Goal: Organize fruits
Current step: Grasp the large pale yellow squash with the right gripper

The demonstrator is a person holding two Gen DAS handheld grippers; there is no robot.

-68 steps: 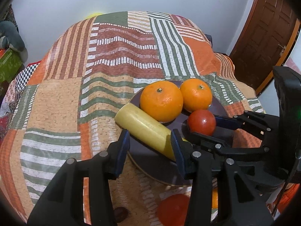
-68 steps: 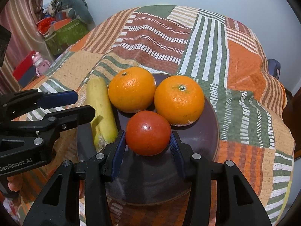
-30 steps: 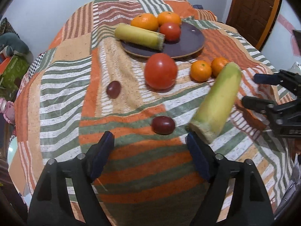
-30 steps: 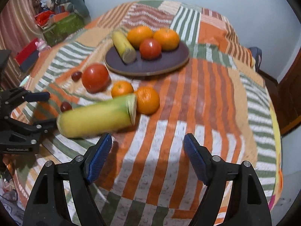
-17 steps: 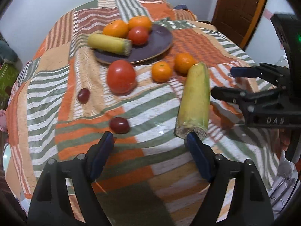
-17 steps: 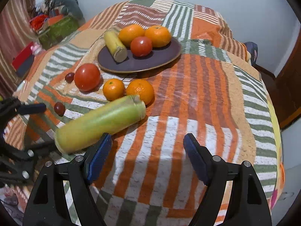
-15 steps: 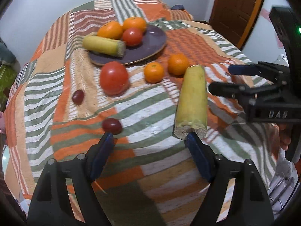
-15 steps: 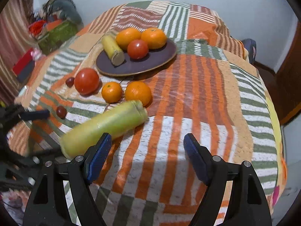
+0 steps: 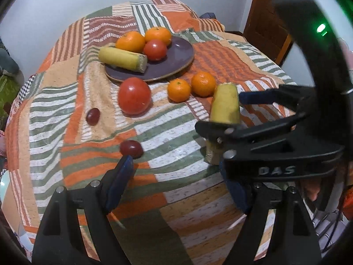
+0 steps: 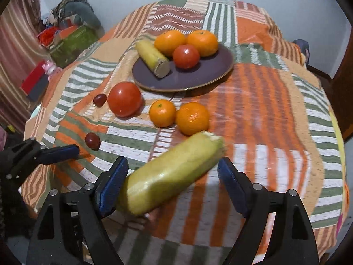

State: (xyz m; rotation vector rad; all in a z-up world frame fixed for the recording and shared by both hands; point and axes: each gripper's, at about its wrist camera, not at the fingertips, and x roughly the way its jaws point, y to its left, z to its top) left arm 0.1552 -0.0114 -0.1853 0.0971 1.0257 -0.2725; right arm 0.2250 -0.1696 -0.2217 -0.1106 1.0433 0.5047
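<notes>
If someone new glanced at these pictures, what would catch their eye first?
Probably the long yellow-green fruit lying between the right gripper's opening jaws, near the table's front edge. Behind it sits the dark plate holding oranges, a tomato and a similar fruit, with a big tomato loose nearby.

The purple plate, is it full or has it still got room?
Room left. The purple plate holds two oranges, a tomato and one yellow piece; its near half is bare.

Both wrist cameras looked steeply down along their own fingers from the near edge of the counter [image 9: 92,101], the left one from the left side and the right one close beside it, sharing the plate [image 9: 176,59] [image 10: 211,70] and loose fruit.
</notes>
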